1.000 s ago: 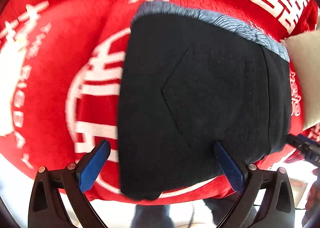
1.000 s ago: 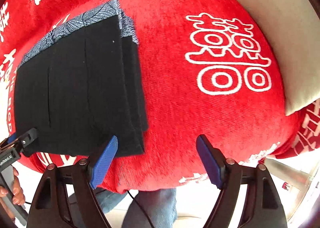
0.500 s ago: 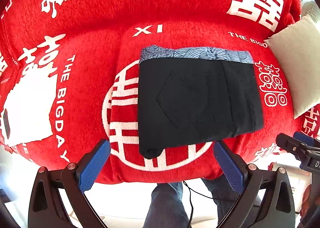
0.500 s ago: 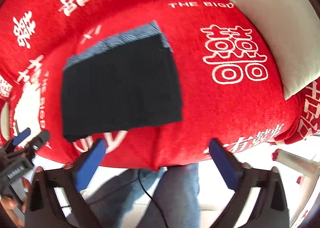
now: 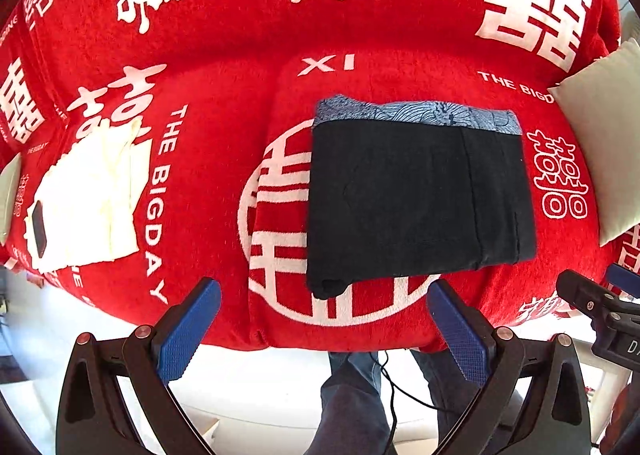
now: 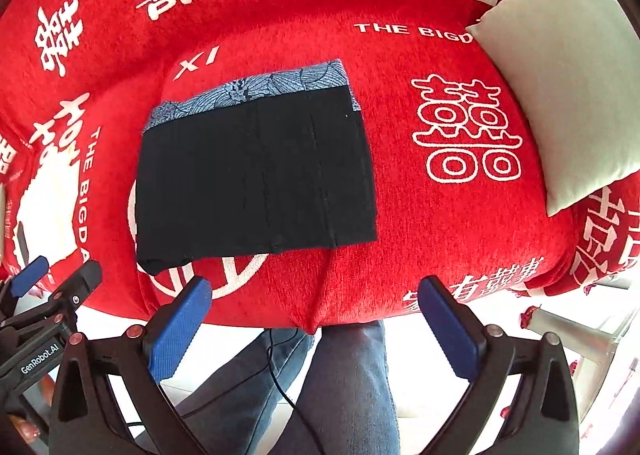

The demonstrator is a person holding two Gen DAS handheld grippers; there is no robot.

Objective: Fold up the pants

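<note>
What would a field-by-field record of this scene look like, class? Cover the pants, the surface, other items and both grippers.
pants: black pants, folded into a flat rectangle, patterned blue band along the far edge
surface: red blanket with white lettering
other items: pale cushion right of the pants; white cloth to their left
left gripper: open, empty, off the pants
right gripper: open, empty, off the pants
task state: fold looks complete

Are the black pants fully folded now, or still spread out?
Folded. The black pants lie as a compact rectangle on the red blanket, layered edges stacked at one side, patterned waistband along the far edge. Neither gripper touches them.
</note>
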